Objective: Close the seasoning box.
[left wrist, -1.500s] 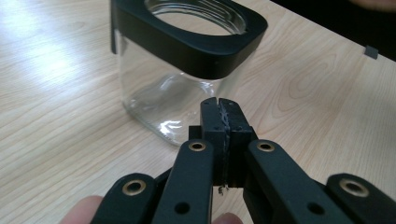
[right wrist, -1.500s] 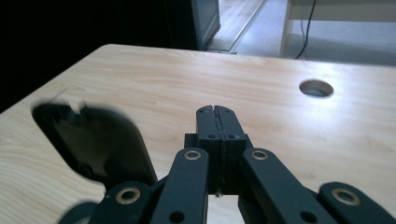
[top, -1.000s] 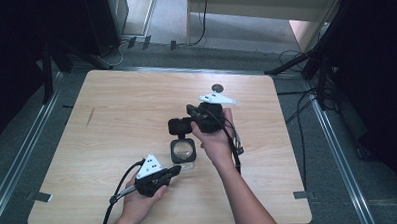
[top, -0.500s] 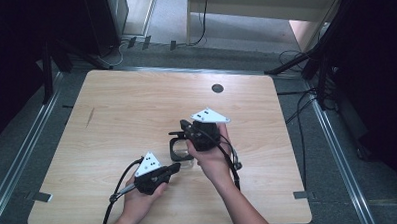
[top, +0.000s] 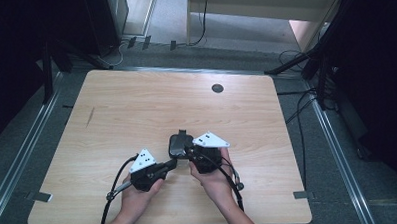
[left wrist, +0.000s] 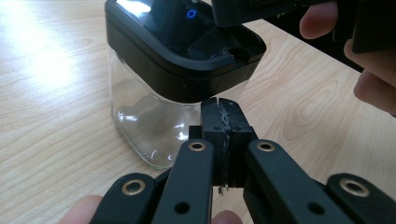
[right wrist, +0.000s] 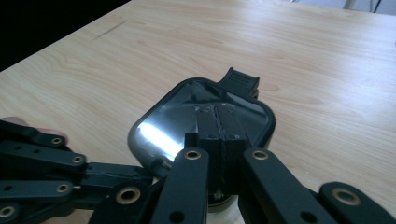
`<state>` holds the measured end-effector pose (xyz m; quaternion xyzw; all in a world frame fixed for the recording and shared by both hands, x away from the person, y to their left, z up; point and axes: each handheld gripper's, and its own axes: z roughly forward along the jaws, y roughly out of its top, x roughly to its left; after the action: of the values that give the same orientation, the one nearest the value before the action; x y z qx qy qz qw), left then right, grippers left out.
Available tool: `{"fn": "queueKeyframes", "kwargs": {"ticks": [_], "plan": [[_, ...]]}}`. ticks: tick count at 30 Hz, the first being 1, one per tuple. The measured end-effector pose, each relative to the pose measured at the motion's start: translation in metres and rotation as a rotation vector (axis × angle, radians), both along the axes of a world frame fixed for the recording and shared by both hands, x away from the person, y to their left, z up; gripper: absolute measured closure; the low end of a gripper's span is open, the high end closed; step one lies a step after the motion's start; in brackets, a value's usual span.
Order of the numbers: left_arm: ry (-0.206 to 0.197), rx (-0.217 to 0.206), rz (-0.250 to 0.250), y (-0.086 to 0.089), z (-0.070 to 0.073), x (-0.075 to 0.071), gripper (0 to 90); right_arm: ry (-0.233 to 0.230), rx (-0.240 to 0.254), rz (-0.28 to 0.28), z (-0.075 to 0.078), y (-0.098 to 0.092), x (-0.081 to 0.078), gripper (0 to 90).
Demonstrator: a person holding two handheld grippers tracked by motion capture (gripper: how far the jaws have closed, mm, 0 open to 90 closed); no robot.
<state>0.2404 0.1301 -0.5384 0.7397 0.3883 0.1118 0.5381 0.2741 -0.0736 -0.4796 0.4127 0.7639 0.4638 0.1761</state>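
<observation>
A square glass jar (left wrist: 140, 116) with a black lid (top: 179, 144) stands on the wooden table (top: 136, 104), near its front middle. My right gripper (right wrist: 217, 125) is shut with nothing between its jaws, and its tips rest over the glossy lid (right wrist: 187, 107). The lid's latch tab (right wrist: 240, 80) points away from the person. My left gripper (left wrist: 223, 122) is shut too. Its tips sit against the jar's side just under the lid's rim (left wrist: 187, 79). In the high view the left gripper (top: 171, 164) comes from the near left and the right gripper (top: 190, 153) from the near right.
A small dark round hole (top: 216, 88) marks the table's far side. Cables (top: 114, 195) trail from both grippers toward the near edge. Dark stands and cords (top: 305, 63) crowd the floor beyond the table's right side.
The right gripper has come toward the person from the far side. The black lid now covers the jar, whose open glass top showed a second ago. The left gripper stayed put.
</observation>
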Motion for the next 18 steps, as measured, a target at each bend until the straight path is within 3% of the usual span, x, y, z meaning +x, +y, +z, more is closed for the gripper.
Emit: {"fn": "queueKeyframes", "kwargs": {"ticks": [2, 3, 4, 5, 6, 7, 8, 10, 11, 12, 13, 14, 15, 16, 18], "plan": [[-0.005, -0.002, 0.002, 0.004, 0.001, -0.001, 90.0, -0.015, 0.015, -0.003, 0.001, -0.002, 0.000, 90.0], [-0.005, -0.005, 0.003, 0.008, 0.002, -0.002, 90.0, -0.044, 0.035, -0.011, 0.004, -0.007, 0.000, 83.0], [-0.005, -0.003, 0.006, 0.012, 0.002, -0.003, 90.0, -0.044, 0.035, -0.011, 0.004, -0.007, 0.000, 83.0], [-0.005, 0.003, 0.016, 0.016, 0.002, -0.004, 88.7, -0.079, 0.052, -0.026, 0.006, -0.013, -0.001, 61.6], [-0.006, 0.003, 0.024, 0.021, 0.001, -0.004, 88.7, -0.079, 0.052, -0.026, 0.006, -0.013, -0.001, 61.6], [-0.002, -0.013, 0.045, 0.031, 0.001, -0.005, 84.3, -0.096, 0.074, -0.054, 0.007, -0.020, -0.001, 39.4], [-0.002, -0.013, 0.045, 0.031, 0.001, -0.005, 80.3, -0.093, 0.077, -0.064, 0.007, -0.023, -0.001, 32.3], [-0.009, -0.043, 0.080, 0.047, 0.003, -0.006, 67.8, -0.083, 0.083, -0.078, 0.007, -0.032, 0.000, 17.1], [-0.013, -0.056, 0.092, 0.054, 0.003, -0.006, 67.8, -0.083, 0.083, -0.078, 0.007, -0.032, 0.000, 17.1], [-0.018, -0.063, 0.103, 0.061, 0.004, -0.006, 59.9, -0.089, 0.076, -0.086, 0.006, -0.035, -0.001, 14.2], [-0.021, -0.053, 0.118, 0.068, 0.005, -0.007, 51.0, -0.092, 0.076, -0.086, 0.006, -0.040, -0.002, 14.0], [-0.025, -0.046, 0.158, 0.082, 0.007, -0.010, 35.7, -0.101, 0.064, -0.091, 0.004, -0.049, -0.005, 13.5], [-0.025, -0.046, 0.158, 0.082, 0.007, -0.010, 30.3, -0.101, 0.064, -0.091, 0.004, -0.049, -0.005, 13.5], [-0.023, -0.047, 0.174, 0.089, 0.007, -0.011, 30.3, -0.101, 0.062, -0.098, 0.002, -0.054, -0.006, 13.5], [-0.024, -0.059, 0.207, 0.105, 0.008, -0.014, 19.9, -0.097, 0.066, -0.103, -0.002, -0.067, -0.008, 13.5]]}}
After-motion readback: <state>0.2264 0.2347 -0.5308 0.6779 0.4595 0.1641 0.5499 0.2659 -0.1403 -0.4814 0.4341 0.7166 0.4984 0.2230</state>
